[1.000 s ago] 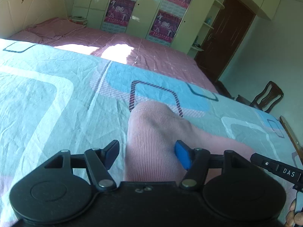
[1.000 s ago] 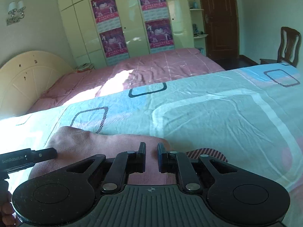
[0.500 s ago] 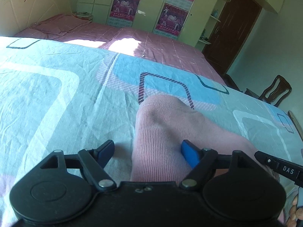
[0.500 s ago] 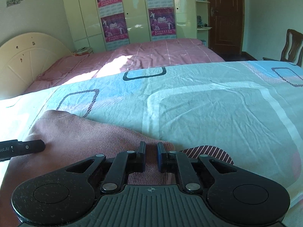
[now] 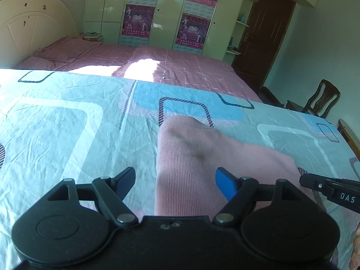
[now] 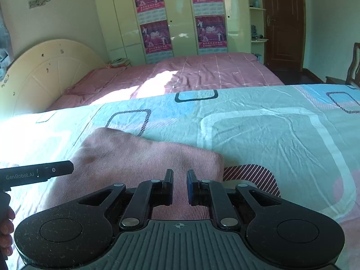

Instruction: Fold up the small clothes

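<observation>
Ribbed pink garment [image 5: 202, 157], folded rectangle, on creased patterned bedsheet [image 5: 67, 123]

The near end of the pink ribbed garment [image 5: 193, 157] disappears behind the body of the left hand-held gripper [image 5: 175, 180], so its lower hem cannot be seen. In the right wrist view the garment's near edge is likewise covered by the right hand-held gripper [image 6: 180, 185], and whether cloth is pinched between its nearly closed pads cannot be told. The posters [image 6: 155, 38] carry print too small to read. The chair [image 6: 354, 67] is cut off by the picture's edge.
</observation>
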### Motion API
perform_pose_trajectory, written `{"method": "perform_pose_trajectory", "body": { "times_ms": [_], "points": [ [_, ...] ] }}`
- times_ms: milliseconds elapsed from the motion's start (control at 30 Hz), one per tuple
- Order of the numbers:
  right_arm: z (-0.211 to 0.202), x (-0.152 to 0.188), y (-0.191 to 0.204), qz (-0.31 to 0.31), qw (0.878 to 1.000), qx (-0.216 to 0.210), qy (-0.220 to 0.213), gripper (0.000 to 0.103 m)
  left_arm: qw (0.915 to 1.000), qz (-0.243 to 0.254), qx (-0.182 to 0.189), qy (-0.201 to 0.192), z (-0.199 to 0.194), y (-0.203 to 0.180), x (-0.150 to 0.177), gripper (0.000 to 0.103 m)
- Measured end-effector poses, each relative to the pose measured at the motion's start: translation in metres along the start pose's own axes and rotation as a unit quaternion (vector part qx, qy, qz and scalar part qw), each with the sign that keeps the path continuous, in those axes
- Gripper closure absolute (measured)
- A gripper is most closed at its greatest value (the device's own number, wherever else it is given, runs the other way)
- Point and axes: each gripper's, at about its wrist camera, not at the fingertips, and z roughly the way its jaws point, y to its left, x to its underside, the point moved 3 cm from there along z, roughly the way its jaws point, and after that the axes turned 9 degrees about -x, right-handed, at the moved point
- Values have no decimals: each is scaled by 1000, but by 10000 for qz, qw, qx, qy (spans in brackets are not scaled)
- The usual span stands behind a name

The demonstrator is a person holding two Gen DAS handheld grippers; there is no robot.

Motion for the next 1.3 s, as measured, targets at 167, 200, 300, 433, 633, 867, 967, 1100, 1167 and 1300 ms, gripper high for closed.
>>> {"method": "perform_pose_trajectory", "body": {
  "times_ms": [167, 200, 300, 433, 633, 867, 967, 1100, 1167, 1300],
  "points": [
    [-5, 30, 1, -57, 9997, 65, 245, 91, 9997, 252, 15, 77, -10, -5, 26, 26],
    [-4, 35, -2, -71, 9995, 80, 288, 91, 9994, 325, -20, 141, -6, -6, 32, 27],
    [1, 42, -7, -190, 9990, 215, 337, 92, 9995, 238, 16, 229, 6, 0, 41, 24],
    [11, 41, -11, -368, 9979, 407, 342, 92, 9995, 115, 4, 282, 10, 3, 42, 18],
    [-19, 37, -6, -179, 9996, -9, 215, 91, 9997, 66, 100, 203, -19, 7, 40, 27],
    [-65, 63, 13, -298, 9988, -285, 255, 91, 9994, 213, 217, 166, -57, 13, 66, 27],
    [-76, 80, 18, -356, 9984, -266, 340, 91, 9993, 225, 225, 206, -63, 15, 80, 27],
    [-81, 97, 21, -466, 9976, -149, 492, 91, 9988, 175, 226, 389, -56, 13, 90, 27],
    [-78, 102, 16, -475, 9973, -1, 558, 91, 9984, 126, 273, 475, -51, 12, 96, 27],
    [-67, 115, -11, 49, 9972, 44, 751, 91, 9986, 189, 226, 434, -48, 10, 106, 26]
  ]
}}
